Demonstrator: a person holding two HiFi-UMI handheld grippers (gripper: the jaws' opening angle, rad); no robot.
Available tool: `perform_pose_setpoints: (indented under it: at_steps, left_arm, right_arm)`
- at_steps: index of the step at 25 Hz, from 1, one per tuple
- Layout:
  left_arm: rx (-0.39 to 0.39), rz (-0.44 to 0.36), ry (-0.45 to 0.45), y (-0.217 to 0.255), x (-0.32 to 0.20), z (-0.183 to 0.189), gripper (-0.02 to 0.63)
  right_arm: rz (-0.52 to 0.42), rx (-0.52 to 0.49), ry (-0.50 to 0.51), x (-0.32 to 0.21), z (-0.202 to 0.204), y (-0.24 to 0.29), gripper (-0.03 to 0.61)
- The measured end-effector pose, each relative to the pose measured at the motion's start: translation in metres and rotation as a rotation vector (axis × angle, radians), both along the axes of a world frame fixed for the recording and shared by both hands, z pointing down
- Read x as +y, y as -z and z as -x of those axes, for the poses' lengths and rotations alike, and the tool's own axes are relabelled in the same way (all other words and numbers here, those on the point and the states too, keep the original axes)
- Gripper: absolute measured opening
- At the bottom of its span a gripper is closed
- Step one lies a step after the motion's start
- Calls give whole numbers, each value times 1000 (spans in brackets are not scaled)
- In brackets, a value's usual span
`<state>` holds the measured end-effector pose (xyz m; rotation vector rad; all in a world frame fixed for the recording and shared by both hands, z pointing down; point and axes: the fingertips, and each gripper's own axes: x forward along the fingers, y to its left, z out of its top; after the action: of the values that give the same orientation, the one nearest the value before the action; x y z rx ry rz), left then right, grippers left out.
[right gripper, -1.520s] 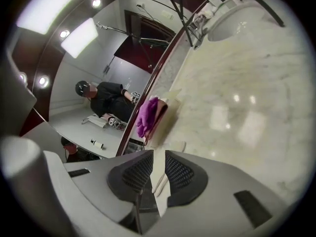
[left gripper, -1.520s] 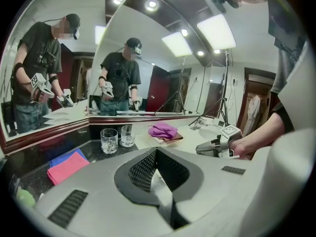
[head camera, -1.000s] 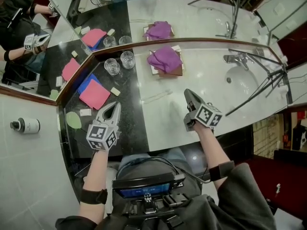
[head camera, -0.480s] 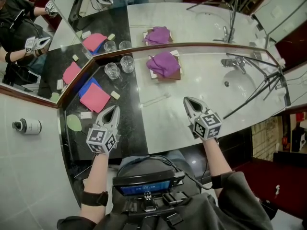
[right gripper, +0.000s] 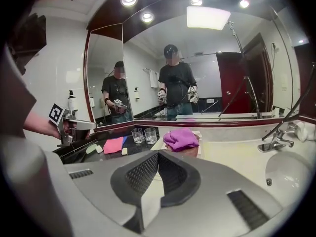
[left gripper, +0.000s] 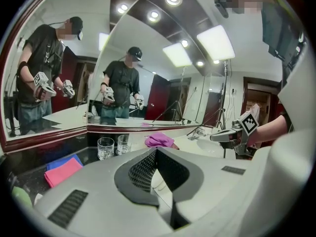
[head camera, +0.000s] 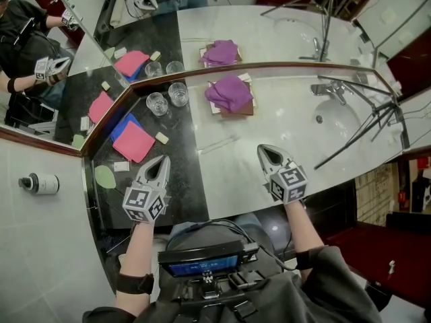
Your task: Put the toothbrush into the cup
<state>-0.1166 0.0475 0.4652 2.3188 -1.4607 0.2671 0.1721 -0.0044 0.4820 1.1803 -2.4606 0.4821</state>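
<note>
A pale, clear toothbrush (head camera: pixel 219 142) lies on the white counter (head camera: pixel 289 113), between my two grippers and a little beyond them. Two glass cups (head camera: pixel 156 103) (head camera: pixel 178 93) stand on the dark counter part by the mirror corner. The left gripper view shows them as cups (left gripper: pixel 105 147) (left gripper: pixel 123 143), the right gripper view as cups (right gripper: pixel 137 135) (right gripper: pixel 150 134). My left gripper (head camera: pixel 161 160) hovers shut and empty over the dark slab. My right gripper (head camera: pixel 264 151) is shut and empty over the white counter, right of the toothbrush. Neither touches anything.
A purple cloth (head camera: pixel 230 91) rests on a brown tray behind the toothbrush. A pink cloth on a blue one (head camera: pixel 133 140), small soaps and a green soap (head camera: pixel 104 176) lie at the left. Sink (head camera: pixel 337 116), tap (head camera: pixel 326 86) and tripod legs (head camera: pixel 363 130) fill the right. Mirrors back the counter.
My right gripper has rolled about its own axis, so its marker cube now faces up, and has shifted a little toward the counter's near edge. The left gripper has stayed put.
</note>
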Motion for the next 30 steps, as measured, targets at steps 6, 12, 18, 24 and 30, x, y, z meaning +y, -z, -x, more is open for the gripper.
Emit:
perform_pose_setpoints:
  at_steps: [6,12,18,24,30]
  left_arm:
    - [-12,20,-4,-6,-3,-4,2]
    - [-33,56,-42,-14,-10,-13,21]
    - [-82,111,-129,-29,-23,-32,103]
    - [-166,187,-270,-61,-40,-66,189]
    - [-338,252,-484,-98,-60,-111,195]
  right_arm:
    - [9,4,18,1,1,-5,12]
    - [23,0,34,0,2,-10,12]
    - [44,10,54,3,1,-25,12]
    - [64,60,96,6,-1,-42,12]
    - [92,40,97,12,0,-57,12]
